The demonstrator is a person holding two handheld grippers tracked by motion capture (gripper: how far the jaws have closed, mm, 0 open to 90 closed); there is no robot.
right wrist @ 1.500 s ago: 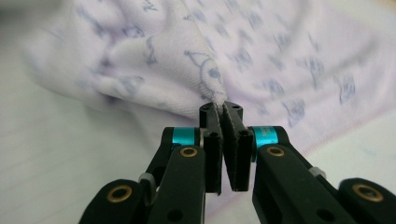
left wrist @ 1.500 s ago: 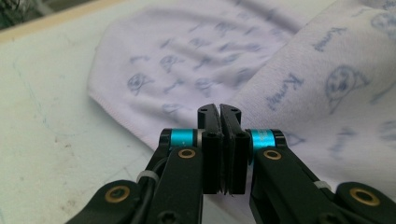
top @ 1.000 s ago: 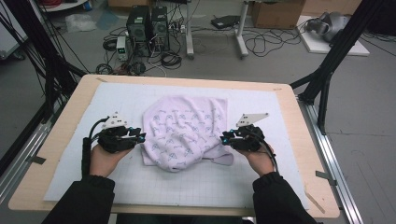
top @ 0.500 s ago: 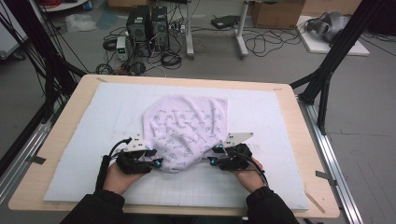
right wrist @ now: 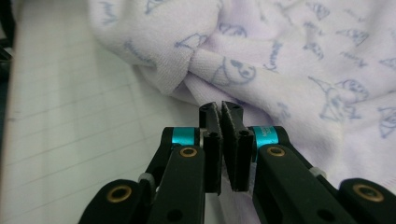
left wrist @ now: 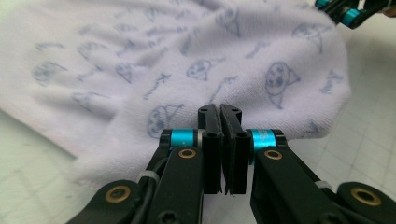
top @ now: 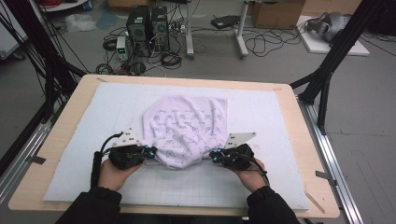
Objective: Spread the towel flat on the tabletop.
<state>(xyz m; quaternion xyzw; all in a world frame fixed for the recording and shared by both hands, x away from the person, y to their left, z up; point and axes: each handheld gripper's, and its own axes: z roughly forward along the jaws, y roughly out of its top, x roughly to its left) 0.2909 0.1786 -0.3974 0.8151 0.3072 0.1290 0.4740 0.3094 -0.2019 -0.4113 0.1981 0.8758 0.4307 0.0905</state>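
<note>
The white printed cloth (top: 187,131) lies crumpled on the mat (top: 280,116), toward the near edge of the table (top: 60,121). The left gripper (top: 150,152) and right gripper (top: 214,157) (one at each near corner of the cloth) have just closed, fingers pinched together at its hem.

One printed cloth (top: 187,130), two grippers, one mat (top: 280,116).

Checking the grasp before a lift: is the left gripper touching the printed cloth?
Touching. In the left gripper view the left gripper has its jaws shut, tips pressed into the near edge of the printed cloth, no gap showing.
</note>
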